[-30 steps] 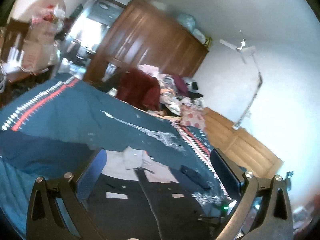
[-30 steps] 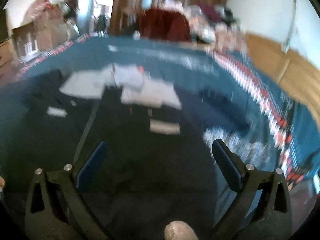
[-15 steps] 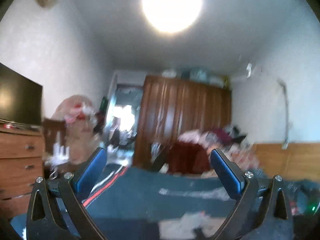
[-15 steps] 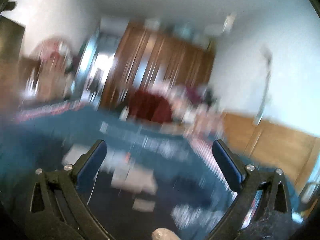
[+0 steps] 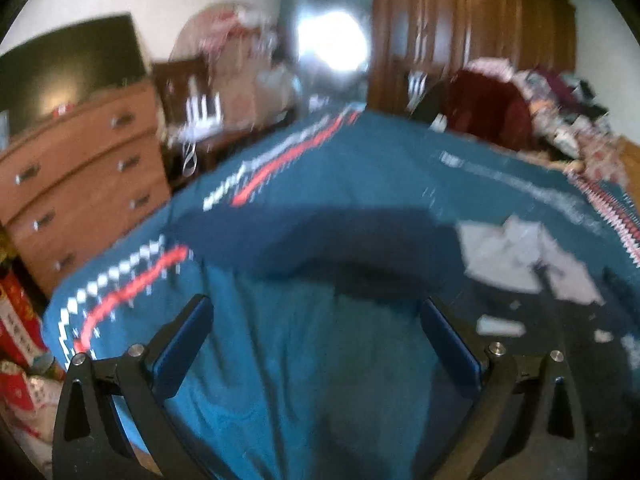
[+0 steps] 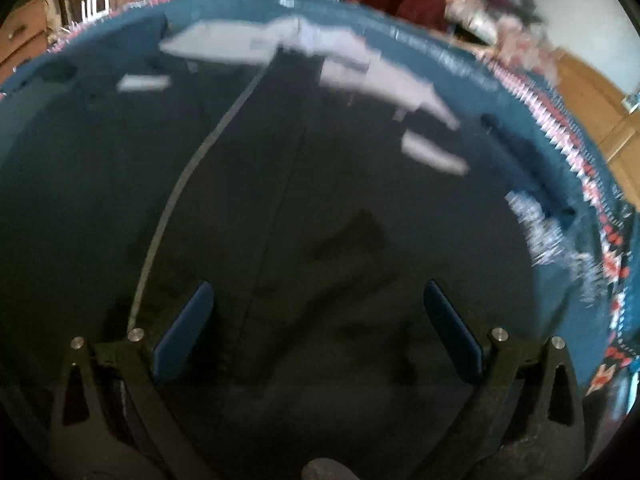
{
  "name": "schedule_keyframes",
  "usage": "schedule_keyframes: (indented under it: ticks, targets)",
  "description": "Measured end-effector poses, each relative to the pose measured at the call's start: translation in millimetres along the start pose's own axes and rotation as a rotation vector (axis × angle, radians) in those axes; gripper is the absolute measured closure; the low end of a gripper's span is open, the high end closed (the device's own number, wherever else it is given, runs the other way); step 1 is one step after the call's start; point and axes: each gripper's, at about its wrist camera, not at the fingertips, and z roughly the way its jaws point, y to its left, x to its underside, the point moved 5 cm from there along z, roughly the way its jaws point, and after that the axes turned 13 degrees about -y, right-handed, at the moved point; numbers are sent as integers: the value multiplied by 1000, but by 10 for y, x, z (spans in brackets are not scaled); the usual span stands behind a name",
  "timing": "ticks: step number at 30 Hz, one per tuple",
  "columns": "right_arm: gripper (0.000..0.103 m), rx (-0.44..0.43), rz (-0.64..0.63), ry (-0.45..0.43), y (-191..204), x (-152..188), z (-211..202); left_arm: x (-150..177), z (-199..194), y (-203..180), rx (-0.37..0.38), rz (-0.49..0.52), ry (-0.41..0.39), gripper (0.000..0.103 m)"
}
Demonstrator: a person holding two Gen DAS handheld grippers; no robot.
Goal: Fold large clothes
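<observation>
A large dark garment point(image 6: 320, 184) with pale lining patches lies spread flat on the teal bedspread point(image 5: 304, 364). The right gripper point(image 6: 318, 332) hangs over its middle, jaws spread wide and empty; the left gripper point(image 5: 316, 344), jaws likewise released, is over bare bedspread beside the garment's left edge, near a wooden dresser point(image 5: 80, 168)

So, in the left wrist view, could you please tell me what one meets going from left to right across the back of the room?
Black television above the wooden chest of drawers → bright doorway → brown wooden wardrobe → dark red garment → heap of mixed clothes.
</observation>
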Motion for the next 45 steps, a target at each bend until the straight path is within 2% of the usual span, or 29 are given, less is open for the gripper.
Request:
schedule_keyframes:
  ticks: [5, 13, 16, 18, 23, 24, 27, 29, 32, 36, 38, 40, 41, 43, 45]
  targets:
    - [0, -49, 75, 51, -30, 124, 90, 375, 216, 259, -20, 1, 82, 0]
    - [0, -97, 132, 76, -69, 237, 53, 453, 479, 388, 4, -89, 150, 0]
    - [0, -109, 145, 97, -80, 251, 83, 430, 611, 493, 78, -183, 189, 2]
    - [0, -122, 155, 113, -87, 249, 89, 362, 689, 611, 98, -238, 194, 5]
    - [0, -125, 150, 130, -64, 253, 79, 91, 1027, 1138, 206, -466, 189, 8]
    - [0, -125, 152, 134, -59, 250, 75, 58, 1101, 1234, 216, -492, 186, 13]
    - [0, -129, 154, 143, -44, 219, 99, 14, 1403, 1487, 227, -558, 213, 15]
    - [0, -133, 151, 150, -42, 209, 106, 72, 1622, 1639, 206, -617, 251, 23]
    - [0, -140, 152, 159, -55, 172, 122, 195, 1855, 1810, 184, -718, 262, 25]
    - [0, -143, 153, 170, -63, 174, 136, 167, 2079, 1849, 142, -705, 251, 38]
    - [0, -145, 159, 174, -64, 157, 137, 62, 2176, 1829, 107, -659, 238, 51]
    - [0, -148, 166, 173, -75, 150, 137, 19, 2253, 1801, 97, -636, 235, 91]
    - [0, -148, 169, 168, -82, 137, 137, 0, 2288, 1777, 97, -619, 228, 98]
    - [3, -149, 175, 154, -91, 116, 122, -153, 2226, 1654, 108, -551, 175, 102]
    - [16, -171, 198, 132, -96, 81, 93, -412, 2054, 1337, 157, -444, 108, 102]
